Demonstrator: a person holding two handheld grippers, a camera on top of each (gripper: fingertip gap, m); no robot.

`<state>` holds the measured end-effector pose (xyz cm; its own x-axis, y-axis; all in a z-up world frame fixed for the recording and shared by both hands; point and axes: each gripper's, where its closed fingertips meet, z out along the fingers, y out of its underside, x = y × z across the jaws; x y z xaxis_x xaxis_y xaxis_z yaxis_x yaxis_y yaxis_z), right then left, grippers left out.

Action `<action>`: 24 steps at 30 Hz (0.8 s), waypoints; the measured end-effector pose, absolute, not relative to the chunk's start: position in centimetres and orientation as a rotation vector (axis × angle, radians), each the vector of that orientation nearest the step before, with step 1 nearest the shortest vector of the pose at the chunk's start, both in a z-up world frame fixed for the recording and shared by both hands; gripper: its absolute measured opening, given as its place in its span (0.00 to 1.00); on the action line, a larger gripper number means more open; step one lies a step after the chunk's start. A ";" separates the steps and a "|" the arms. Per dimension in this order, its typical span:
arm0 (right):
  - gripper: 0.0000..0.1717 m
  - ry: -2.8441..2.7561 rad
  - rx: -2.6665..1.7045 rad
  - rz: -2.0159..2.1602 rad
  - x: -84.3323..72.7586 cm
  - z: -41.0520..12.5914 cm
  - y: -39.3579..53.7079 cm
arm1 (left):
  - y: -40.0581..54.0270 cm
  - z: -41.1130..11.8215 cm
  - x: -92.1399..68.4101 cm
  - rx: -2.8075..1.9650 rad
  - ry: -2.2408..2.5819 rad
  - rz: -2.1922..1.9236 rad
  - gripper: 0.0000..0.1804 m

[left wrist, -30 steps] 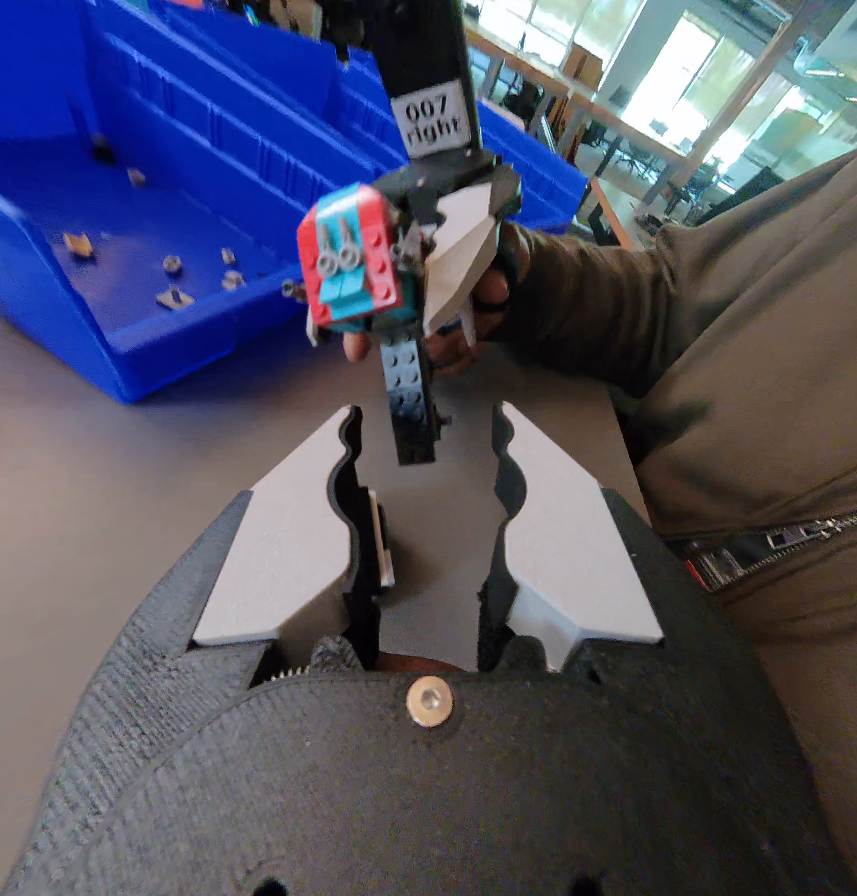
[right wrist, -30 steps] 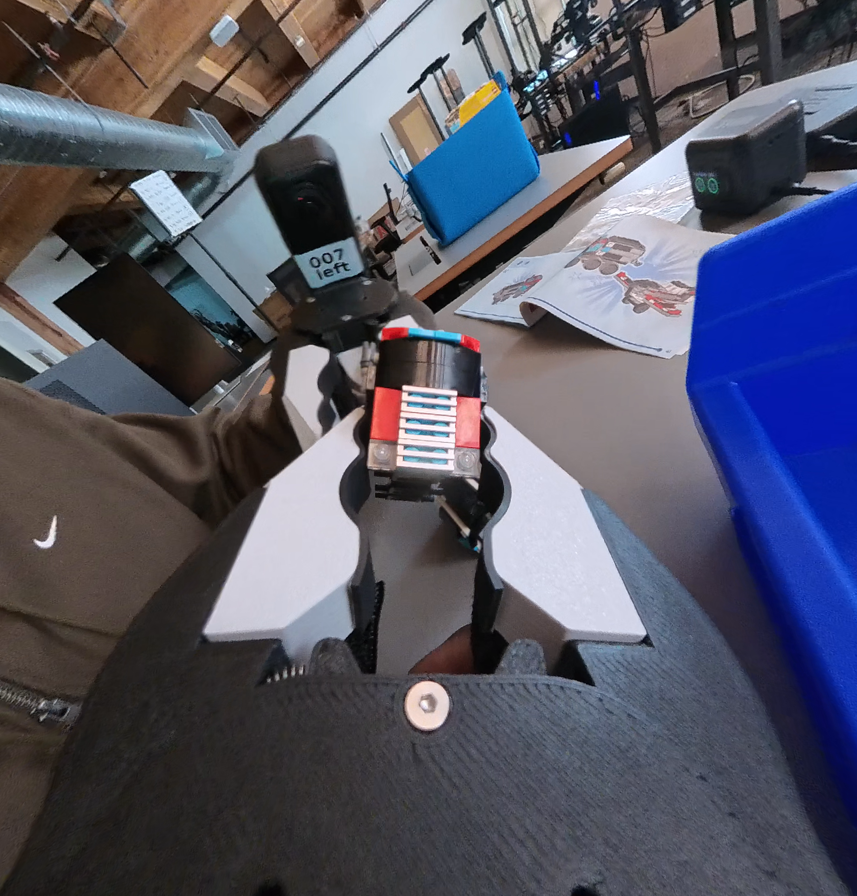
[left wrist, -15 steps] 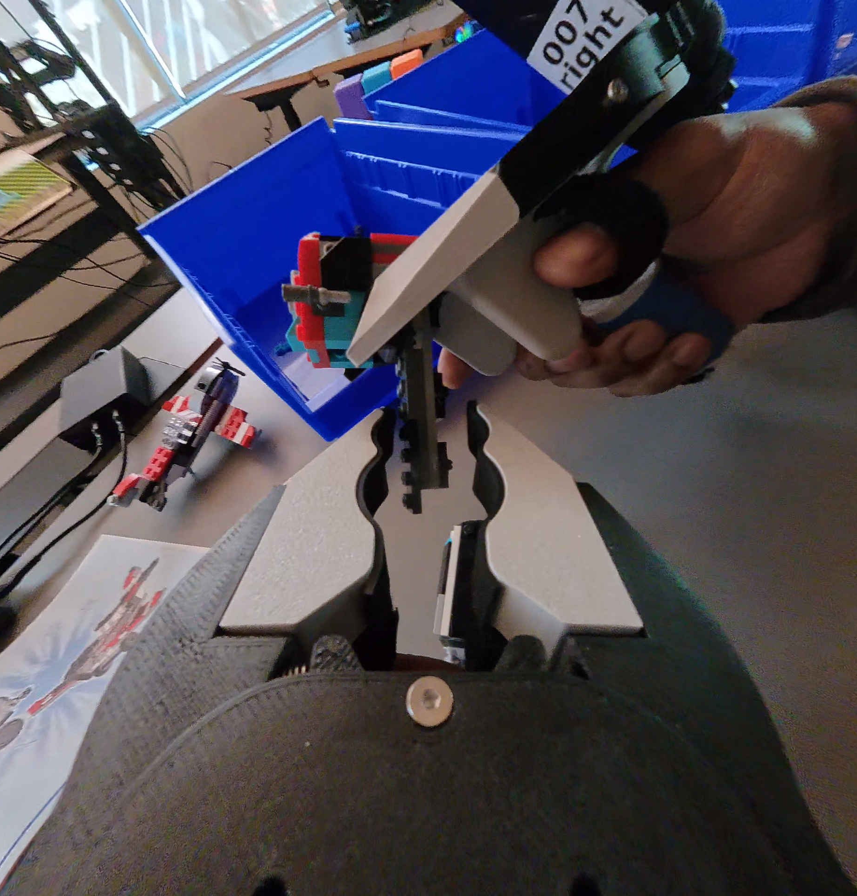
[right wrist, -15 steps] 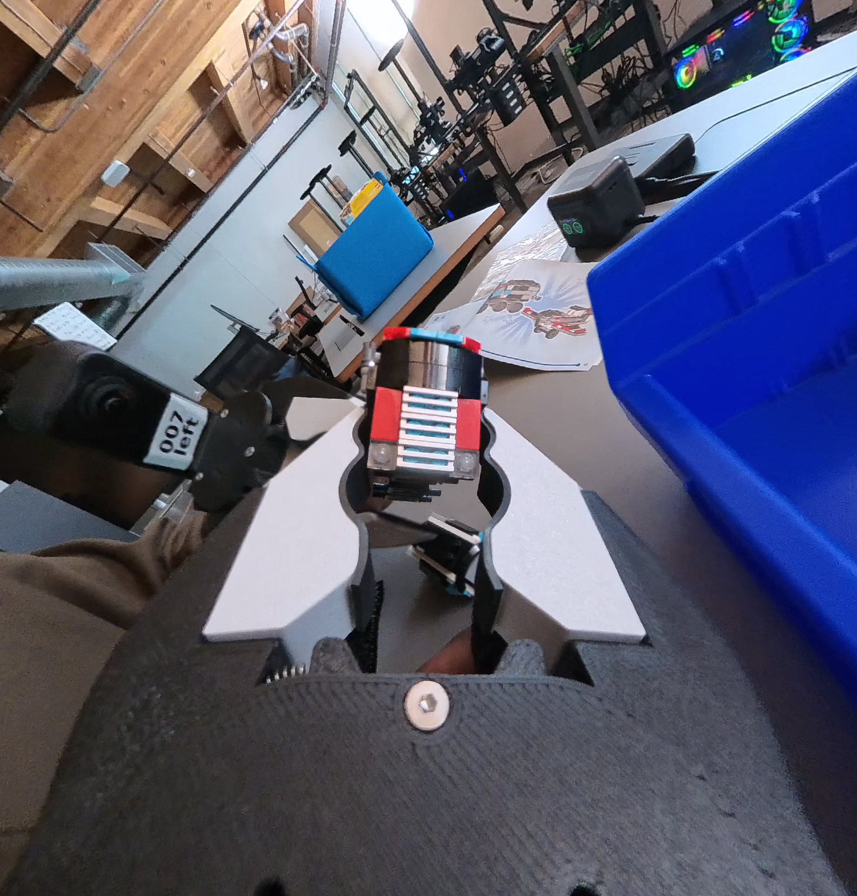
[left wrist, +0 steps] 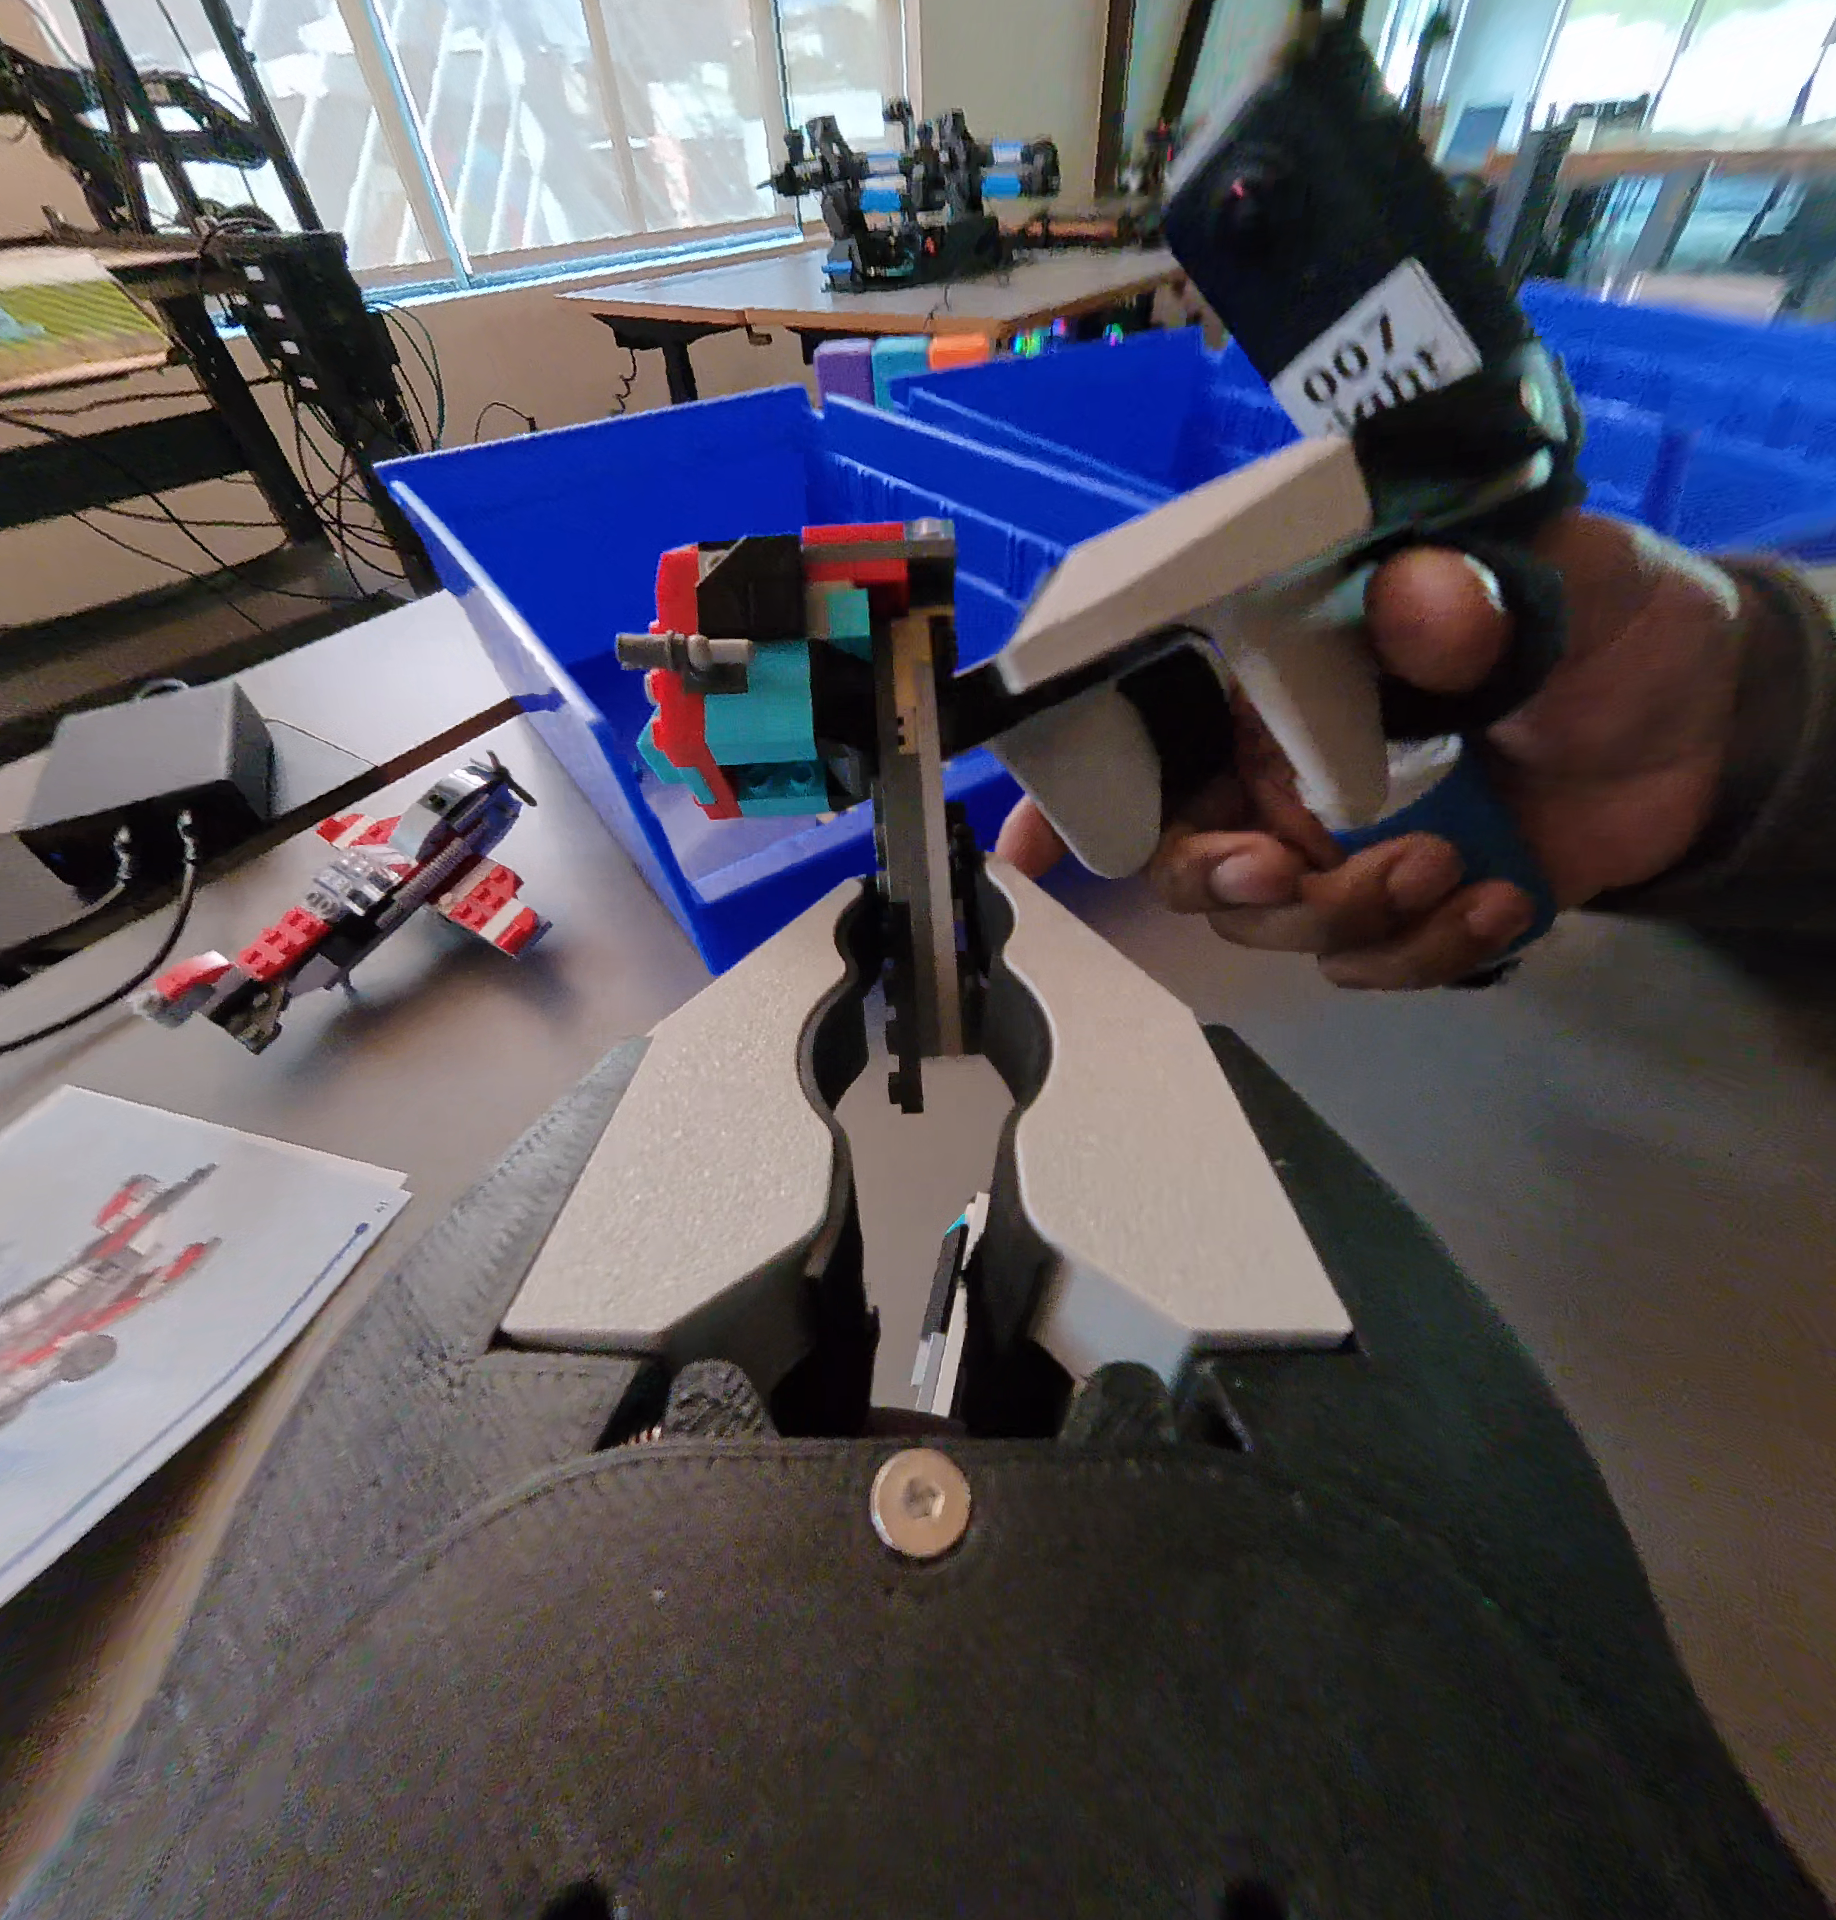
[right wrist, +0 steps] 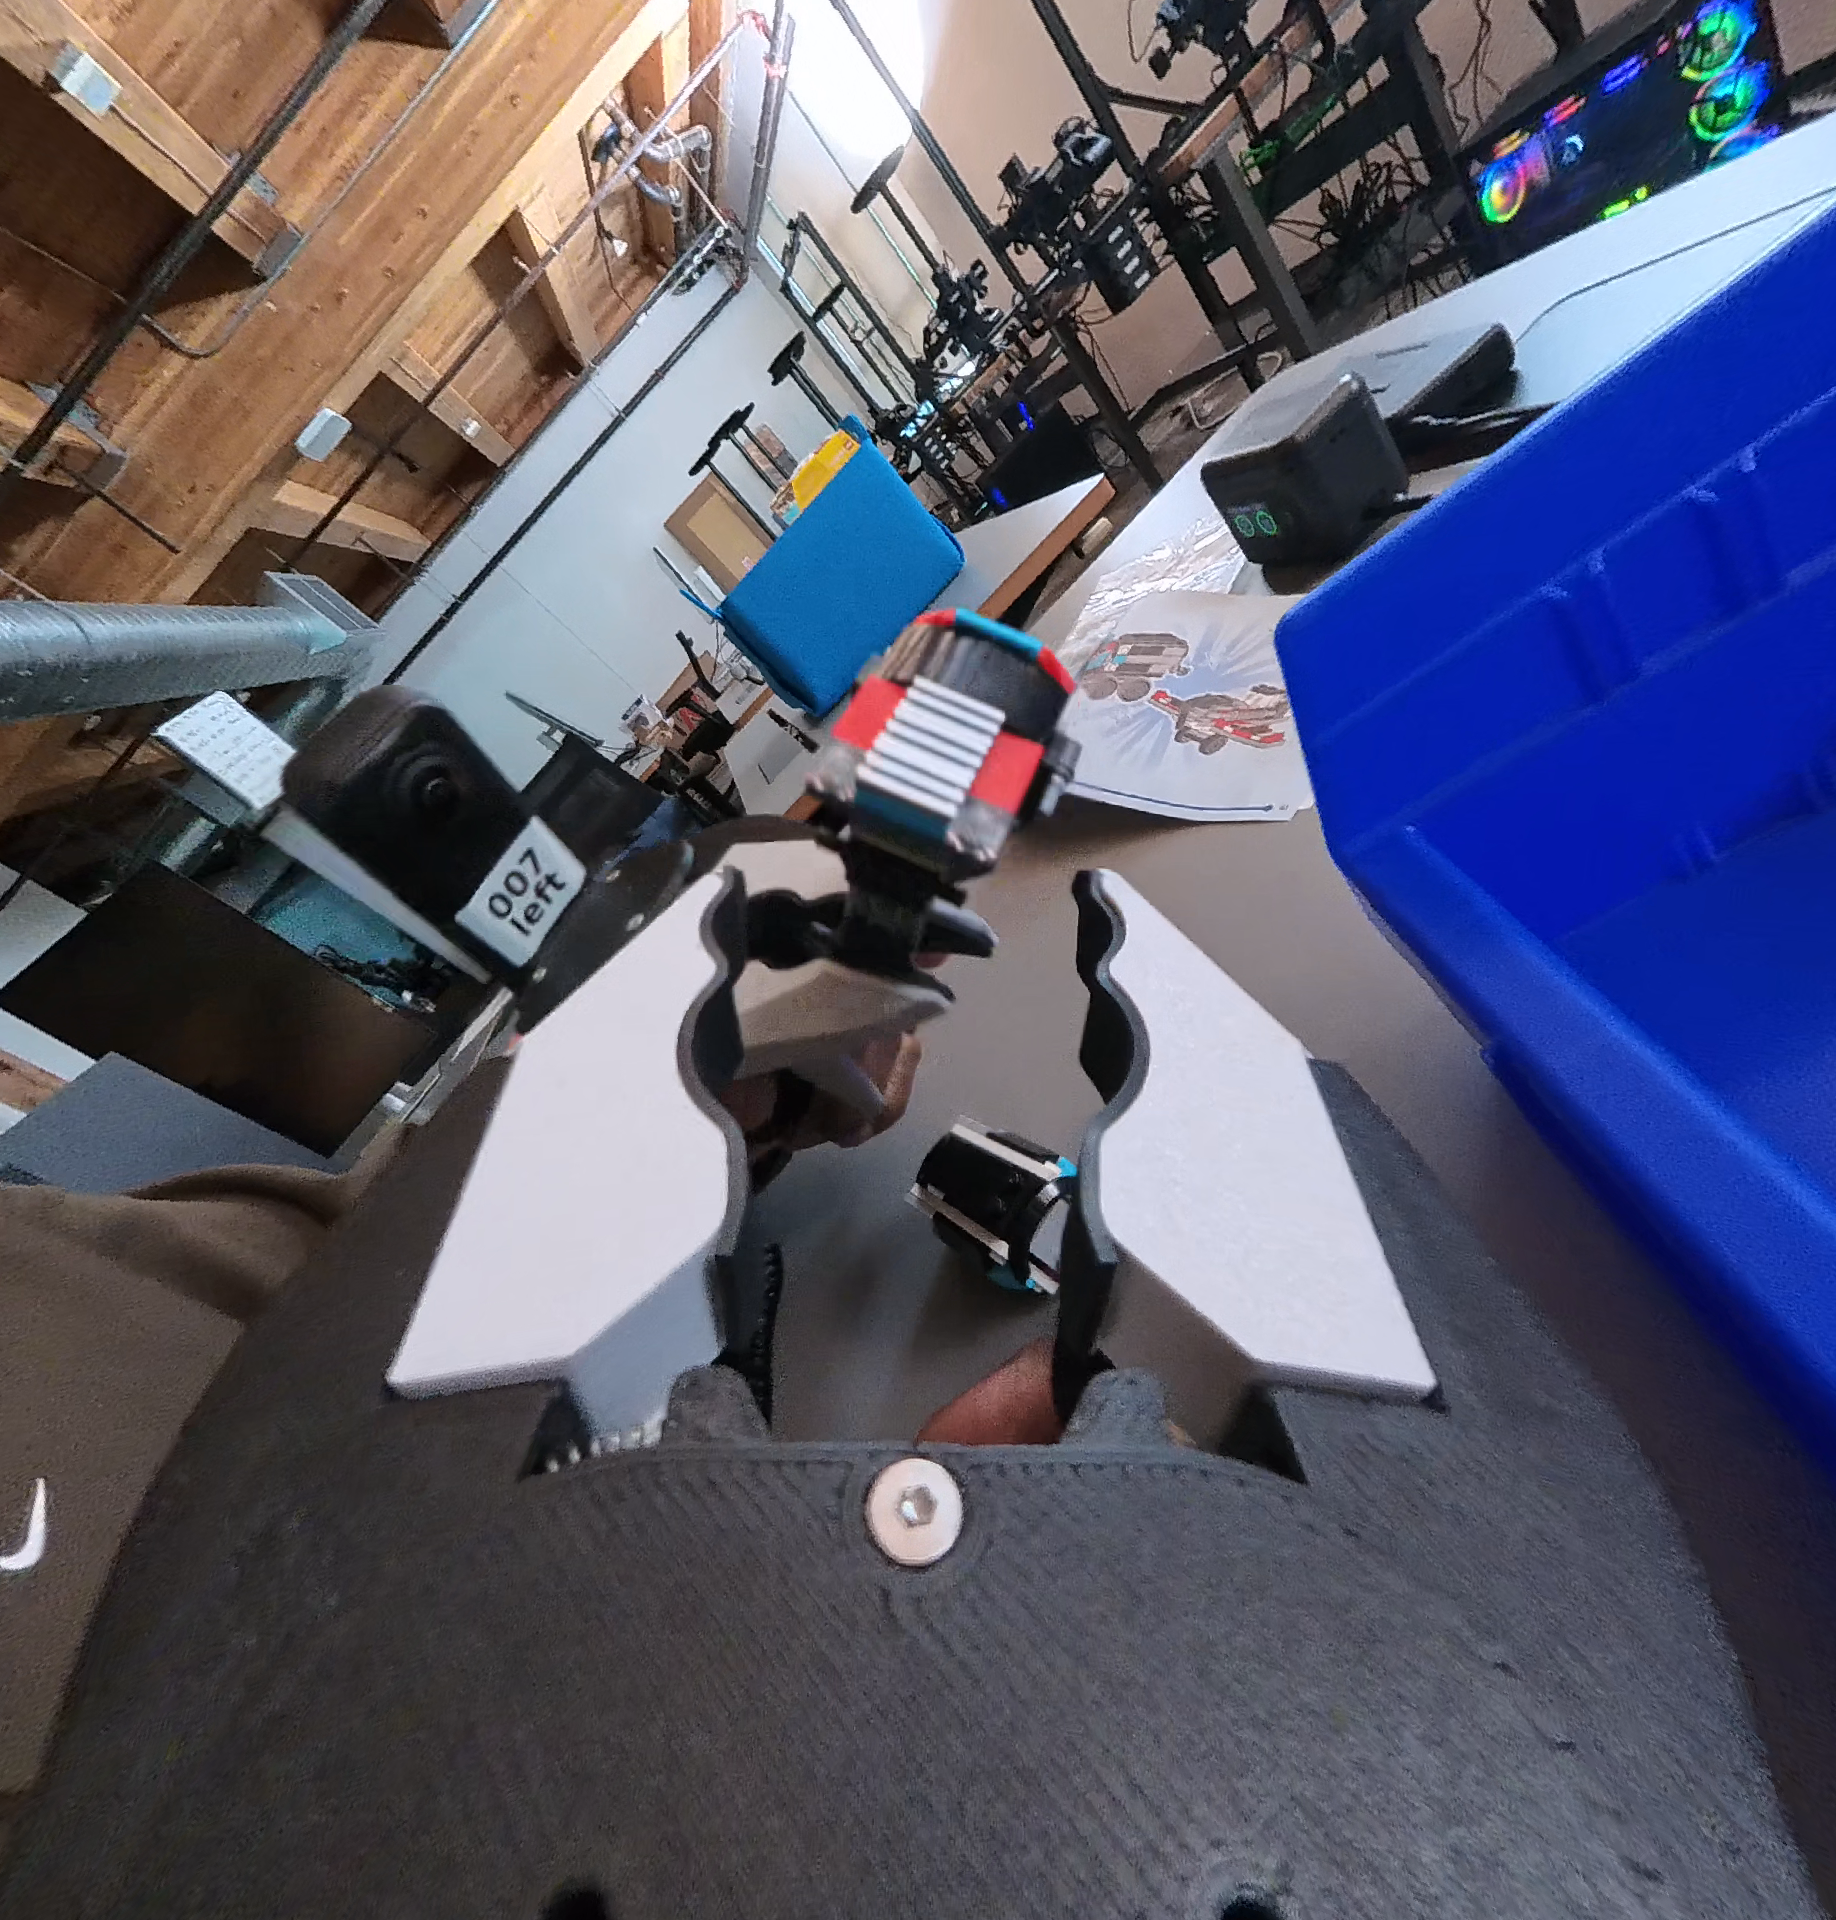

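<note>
Here the left gripper [left wrist: 919,935] was pinched on the dark grey flat chassis plate [left wrist: 919,883] that hung below a red, teal and black toy-brick truck cab [left wrist: 779,665]; both pads pressed its thin sides. The right gripper [right wrist: 909,935] stood spread wide, its grey fingers [right wrist: 1194,1039] clear of the cab on either side and pressing nothing. So the model sat just ahead of the left gripper's tips and slightly beyond the right one's.

To the left gripper's left, on the grey table [left wrist: 1516,1143], lay a red-and-white brick aeroplane [left wrist: 374,894] and a printed instruction booklet [left wrist: 114,1299]; ahead stood a blue plastic bin [left wrist: 602,540].

The risk, as I judged it, lay in the narrow hold: a heavy cab stood above a thin plate, so a tilt or jolt could have made it swing or slip between the pads. A sideways knock from the open right fingers might have snapped bricks apart.
</note>
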<state>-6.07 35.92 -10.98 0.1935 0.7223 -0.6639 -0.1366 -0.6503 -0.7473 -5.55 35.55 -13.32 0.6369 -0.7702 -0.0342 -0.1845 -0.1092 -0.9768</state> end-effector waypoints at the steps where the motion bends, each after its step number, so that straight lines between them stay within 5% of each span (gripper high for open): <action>1: 0.38 -0.552 -1.756 1.533 -5.9 -10.9 35.9 | 35.6 -13.0 -5.7 -1.640 0.762 -0.647 0.09; 5: 0.35 -0.547 -1.745 1.483 -5.7 -11.2 36.0 | 36.0 -11.8 -6.4 -1.630 0.614 -0.828 0.09; 24: 0.17 -0.348 -1.712 1.518 -6.5 -10.9 35.8 | 36.3 -12.6 -5.8 -1.564 0.752 -0.363 0.09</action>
